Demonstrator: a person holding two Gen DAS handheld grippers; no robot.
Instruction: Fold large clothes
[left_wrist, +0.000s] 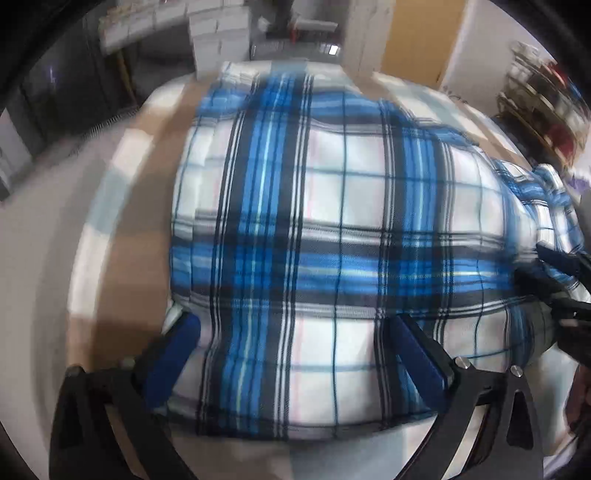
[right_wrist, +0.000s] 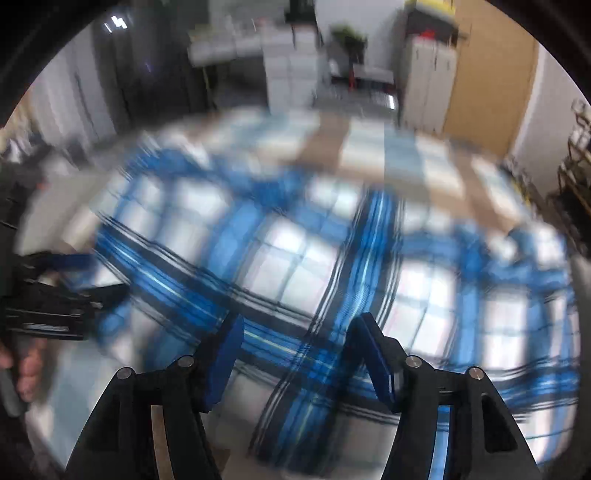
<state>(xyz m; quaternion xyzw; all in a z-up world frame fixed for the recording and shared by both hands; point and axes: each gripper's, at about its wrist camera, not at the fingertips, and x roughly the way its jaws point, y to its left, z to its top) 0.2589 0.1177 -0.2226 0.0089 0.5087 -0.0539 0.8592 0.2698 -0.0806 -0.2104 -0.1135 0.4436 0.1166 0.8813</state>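
A large blue, white and black plaid shirt (left_wrist: 332, 221) lies spread on the table, its near hem toward me. My left gripper (left_wrist: 291, 325) is open, its blue-padded fingers straddling the near part of the cloth without pinching it. The right gripper shows at the right edge of the left wrist view (left_wrist: 561, 280), over the shirt's bunched right side. In the right wrist view the shirt (right_wrist: 303, 266) is motion-blurred. My right gripper (right_wrist: 299, 325) is open just above the cloth. The left gripper appears at the left edge there (right_wrist: 55, 291).
The table has a checked beige, white and pale blue cover (left_wrist: 122, 221). White boxes (left_wrist: 218, 40) and dark cabinets stand behind it. A yellow-brown door (right_wrist: 487, 74) and a metal rack (left_wrist: 543, 96) are at the far right.
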